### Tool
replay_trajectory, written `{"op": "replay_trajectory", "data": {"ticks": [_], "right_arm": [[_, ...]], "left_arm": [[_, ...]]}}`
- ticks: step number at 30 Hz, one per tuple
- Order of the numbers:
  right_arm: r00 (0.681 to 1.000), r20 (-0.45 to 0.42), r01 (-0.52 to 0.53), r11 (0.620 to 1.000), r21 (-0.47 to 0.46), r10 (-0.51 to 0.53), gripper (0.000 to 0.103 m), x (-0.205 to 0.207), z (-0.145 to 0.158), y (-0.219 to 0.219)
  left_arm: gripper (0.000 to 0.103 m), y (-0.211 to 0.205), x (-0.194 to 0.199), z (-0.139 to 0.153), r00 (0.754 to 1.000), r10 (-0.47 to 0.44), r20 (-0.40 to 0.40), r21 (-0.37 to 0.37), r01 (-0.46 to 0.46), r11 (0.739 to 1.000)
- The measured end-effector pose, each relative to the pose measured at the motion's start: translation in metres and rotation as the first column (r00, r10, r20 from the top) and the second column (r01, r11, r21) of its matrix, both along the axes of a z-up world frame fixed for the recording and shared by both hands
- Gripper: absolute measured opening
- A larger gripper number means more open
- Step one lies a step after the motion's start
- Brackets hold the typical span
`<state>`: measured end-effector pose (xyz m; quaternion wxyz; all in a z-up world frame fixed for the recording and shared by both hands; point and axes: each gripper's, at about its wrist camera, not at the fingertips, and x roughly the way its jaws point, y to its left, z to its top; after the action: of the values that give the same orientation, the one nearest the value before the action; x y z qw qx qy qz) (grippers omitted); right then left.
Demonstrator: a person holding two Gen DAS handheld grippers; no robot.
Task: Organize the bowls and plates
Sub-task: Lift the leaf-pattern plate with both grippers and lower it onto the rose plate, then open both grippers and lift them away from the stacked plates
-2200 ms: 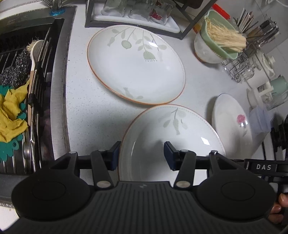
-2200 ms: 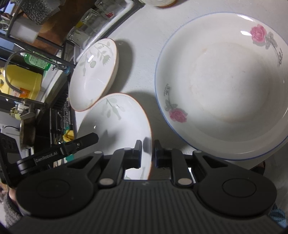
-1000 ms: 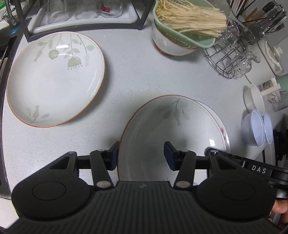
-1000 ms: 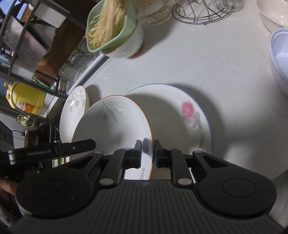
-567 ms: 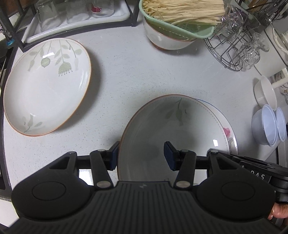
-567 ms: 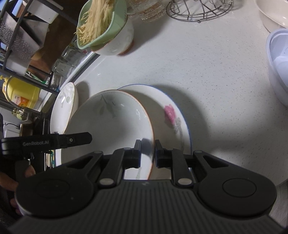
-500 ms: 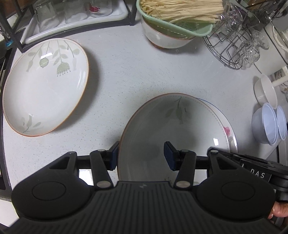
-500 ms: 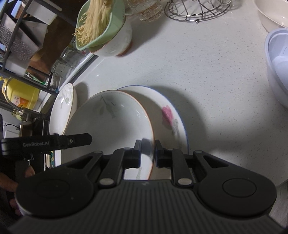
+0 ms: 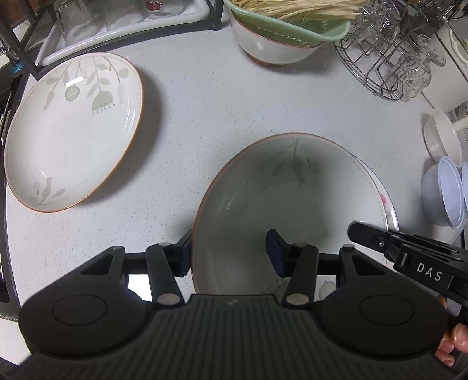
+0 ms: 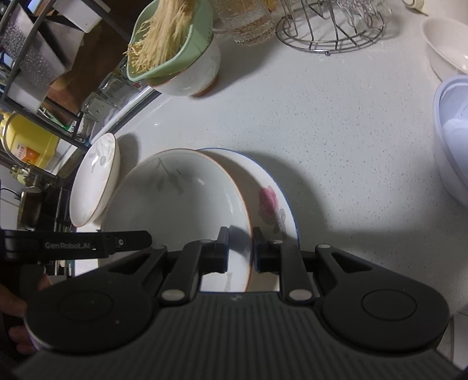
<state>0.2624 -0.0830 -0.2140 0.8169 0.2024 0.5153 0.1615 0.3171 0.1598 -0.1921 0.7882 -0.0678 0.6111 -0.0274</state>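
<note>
Leaf-patterned plate [image 9: 280, 204] with the orange rim is the one you are carrying: it sits over the rose plate [image 10: 272, 201], covering most of it, so that only the blue-edged right side and the pink flower show. Whether the two are touching cannot be told from either view.

Your work surface is a white speckled countertop [image 9: 222, 102]. Along its back edge stands a black metal rack [image 9: 17, 43] with upturned drinking glasses [image 9: 79, 20] on a white tray. A wire stand [image 9: 377, 67] with crystal glasses is at the back right, and a yellow container [image 10: 26, 140] shows behind the rack in your right view.

A second leaf-patterned plate [image 9: 73, 128] lies flat and empty at the left, well apart from the pair you are stacking. Behind, a white ceramic bowl [image 9: 272, 46] carries a green strainer [image 9: 292, 29] filled with pale straw-like sticks [image 9: 307, 8]. At the right edge sit nested pale blue bowls [image 9: 444, 195] and a white funnel-shaped piece [image 9: 441, 134].

Your right gripper [image 10: 239, 248] is clamped on the near right rim of the carried plate, one finger inside the bowl of it and one outside. Your left gripper [image 9: 231, 254] is spread wide, straddling the plate's near left rim, with the left finger [image 9: 184, 254] outside the rim and the right finger over the plate's interior; it is not pinching anything.
</note>
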Motion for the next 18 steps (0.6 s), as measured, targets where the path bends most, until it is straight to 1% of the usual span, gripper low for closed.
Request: {"op": "replay_trajectory", "data": {"ticks": [4,9,14,18], "right_arm": [[1.000,0.006,0.023,1.000,-0.008,-0.023,0.020,-0.001,0.000,-0.001],[0.998,0.028,0.052,0.998,-0.028,-0.052,0.020,-0.006,0.002,0.000],[0.995,0.031,0.091,0.995,-0.030,-0.090,0.020,-0.007,0.002,-0.002],[0.993,0.039,0.114,0.993,-0.032,-0.113,0.020,-0.010,0.002,-0.002]], "left_arm": [[0.056,-0.002,-0.001,0.000,1.000,-0.005,0.005,0.012,0.005,1.000],[0.056,0.003,-0.006,0.006,0.999,0.021,0.035,-0.021,-0.021,1.000],[0.056,0.005,-0.011,0.014,0.998,0.024,0.055,-0.036,-0.022,0.999],[0.057,0.011,-0.019,0.019,0.996,0.045,0.071,-0.051,-0.042,0.998]]}}
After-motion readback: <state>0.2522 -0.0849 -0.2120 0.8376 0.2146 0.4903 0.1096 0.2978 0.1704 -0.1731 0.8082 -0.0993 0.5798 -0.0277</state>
